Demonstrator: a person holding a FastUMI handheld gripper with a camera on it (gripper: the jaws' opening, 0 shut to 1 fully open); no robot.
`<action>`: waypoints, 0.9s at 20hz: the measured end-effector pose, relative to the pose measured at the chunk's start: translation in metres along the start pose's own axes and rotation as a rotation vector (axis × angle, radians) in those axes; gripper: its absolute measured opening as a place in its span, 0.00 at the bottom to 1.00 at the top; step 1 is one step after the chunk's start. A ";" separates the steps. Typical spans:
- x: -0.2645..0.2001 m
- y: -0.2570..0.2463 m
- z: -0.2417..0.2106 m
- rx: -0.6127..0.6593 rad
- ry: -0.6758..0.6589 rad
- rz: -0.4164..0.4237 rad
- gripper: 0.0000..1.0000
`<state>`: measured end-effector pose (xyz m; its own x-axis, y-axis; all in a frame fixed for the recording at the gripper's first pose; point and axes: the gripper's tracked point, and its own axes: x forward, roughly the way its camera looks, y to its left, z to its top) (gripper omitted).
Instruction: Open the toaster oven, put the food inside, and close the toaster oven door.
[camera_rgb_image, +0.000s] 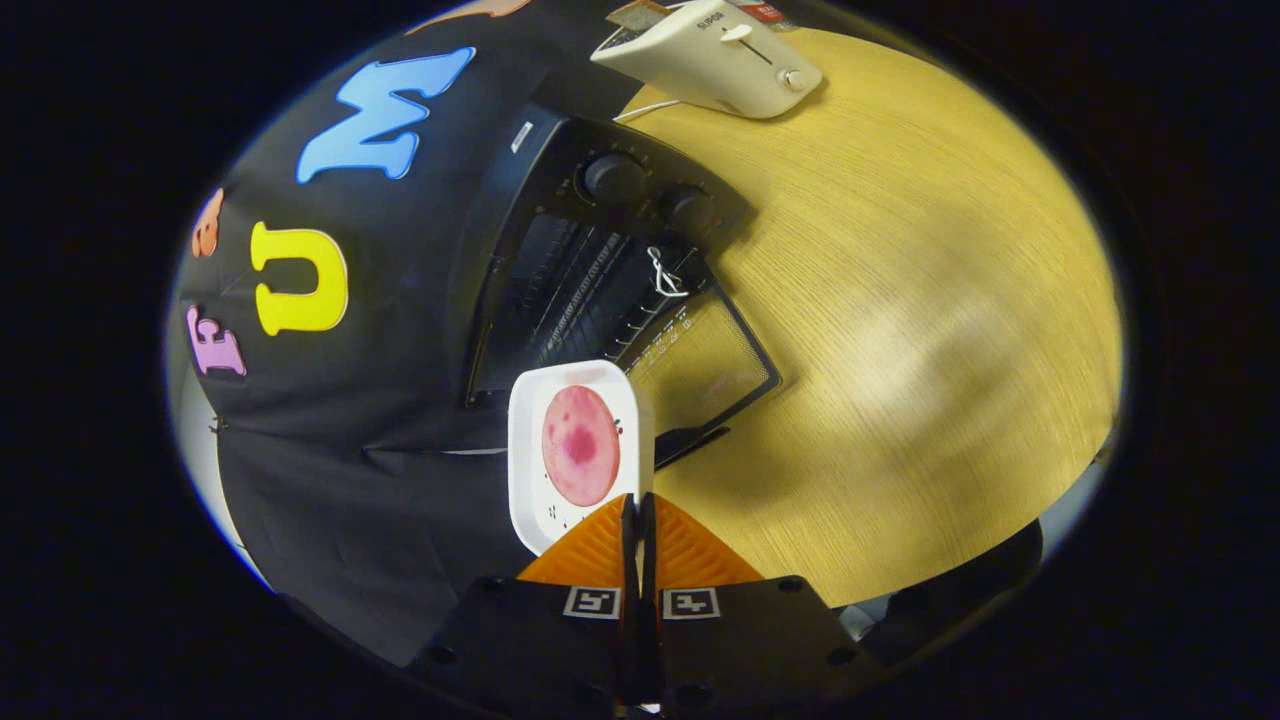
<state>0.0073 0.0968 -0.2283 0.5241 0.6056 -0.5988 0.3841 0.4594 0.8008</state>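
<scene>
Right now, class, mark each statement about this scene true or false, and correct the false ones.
1. The claw grips the tray. True.
2. The oven door is closed. False: it is open.
3. The tray is inside the oven. False: it is held in front of the opening.
4. A slice of food lies on the tray. True.
5. A toaster stands beyond the oven. True.

White tray (528, 470), pink food (580, 445)
</scene>
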 end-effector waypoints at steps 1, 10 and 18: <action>0.009 0.003 0.007 0.014 -0.012 0.008 0.02; 0.069 0.033 0.065 0.196 -0.156 0.114 0.01; 0.107 0.046 0.096 0.288 -0.254 0.182 0.01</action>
<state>0.1533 0.1202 -0.2547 0.7599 0.4636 -0.4556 0.4463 0.1375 0.8842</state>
